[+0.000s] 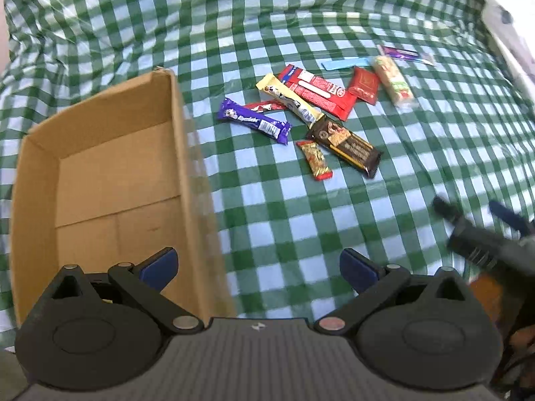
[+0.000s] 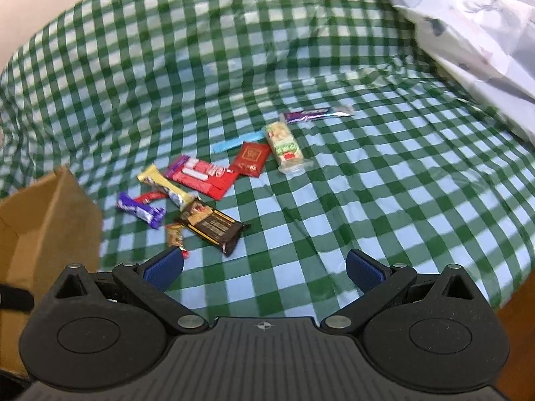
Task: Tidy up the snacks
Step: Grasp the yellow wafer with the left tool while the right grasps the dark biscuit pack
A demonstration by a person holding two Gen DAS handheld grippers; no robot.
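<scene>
An empty cardboard box (image 1: 110, 180) stands at the left on the green checked cloth. Several wrapped snacks lie scattered to its right: a purple bar (image 1: 253, 121), a yellow bar (image 1: 289, 97), a red packet (image 1: 317, 90), a dark brown bar (image 1: 347, 143), a small gold and red candy (image 1: 315, 159) and a pale cracker pack (image 1: 393, 80). My left gripper (image 1: 257, 267) is open over the box's right wall, holding nothing. My right gripper (image 2: 264, 267) is open, just short of the dark brown bar (image 2: 214, 225) and gold candy (image 2: 174, 234). The right gripper (image 1: 474, 214) also shows blurred in the left wrist view.
The checked cloth (image 2: 367, 217) is wrinkled and rises at the back. A white printed fabric (image 2: 468, 33) lies along the far right. A blue stick (image 2: 237, 143), a small red square packet (image 2: 251, 158) and a purple wrapper (image 2: 317, 113) lie at the back of the pile.
</scene>
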